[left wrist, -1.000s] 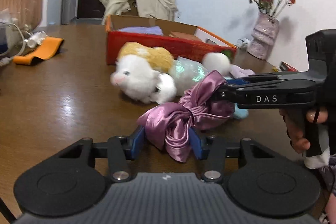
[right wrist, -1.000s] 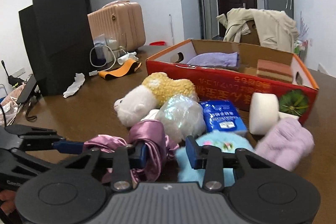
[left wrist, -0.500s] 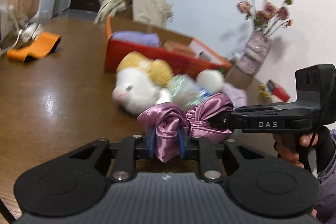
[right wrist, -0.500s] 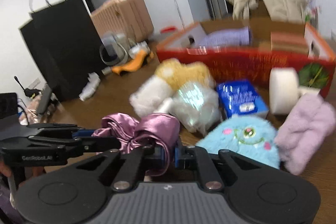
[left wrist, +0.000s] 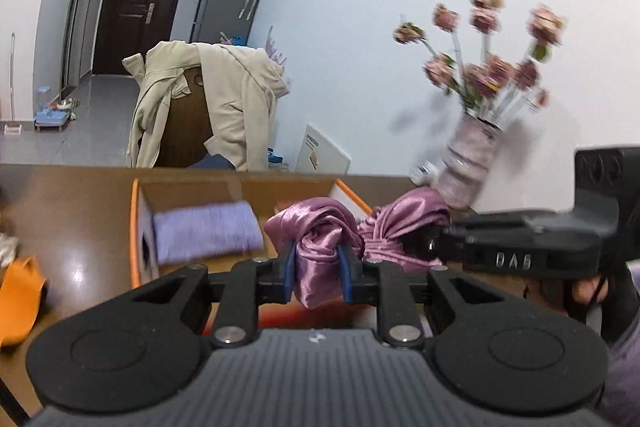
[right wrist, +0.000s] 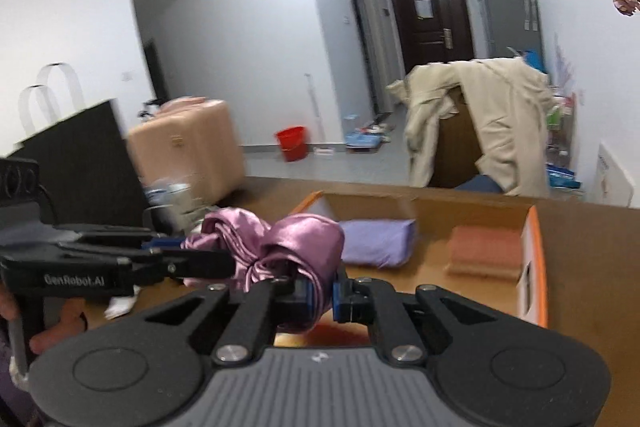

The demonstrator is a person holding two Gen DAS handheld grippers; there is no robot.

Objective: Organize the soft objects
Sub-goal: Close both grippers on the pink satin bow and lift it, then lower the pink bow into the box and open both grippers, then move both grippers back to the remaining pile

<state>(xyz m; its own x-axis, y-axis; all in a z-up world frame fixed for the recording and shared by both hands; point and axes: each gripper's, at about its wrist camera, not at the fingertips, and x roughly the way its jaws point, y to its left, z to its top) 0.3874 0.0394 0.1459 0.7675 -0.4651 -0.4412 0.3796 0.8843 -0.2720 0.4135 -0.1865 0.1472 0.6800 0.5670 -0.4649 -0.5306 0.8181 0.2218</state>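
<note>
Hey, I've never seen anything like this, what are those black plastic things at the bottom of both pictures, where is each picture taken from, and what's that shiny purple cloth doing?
There is no robot here. A person holds a hand-held grabber in each hand, each with a camera looking forward along its two fingers, so each picture shows its own tongs at the bottom. In the left camera's view, the left tongs are shut on a shiny purple satin cloth, and the right grabber reaches in from the side. In the right camera's view, the right tongs pinch the other end of that cloth. It hangs between them above a wooden table, near an orange-edged cardboard box that holds a folded lilac towel and a folded pinkish-orange one. A vase of flowers stands behind.
</note>
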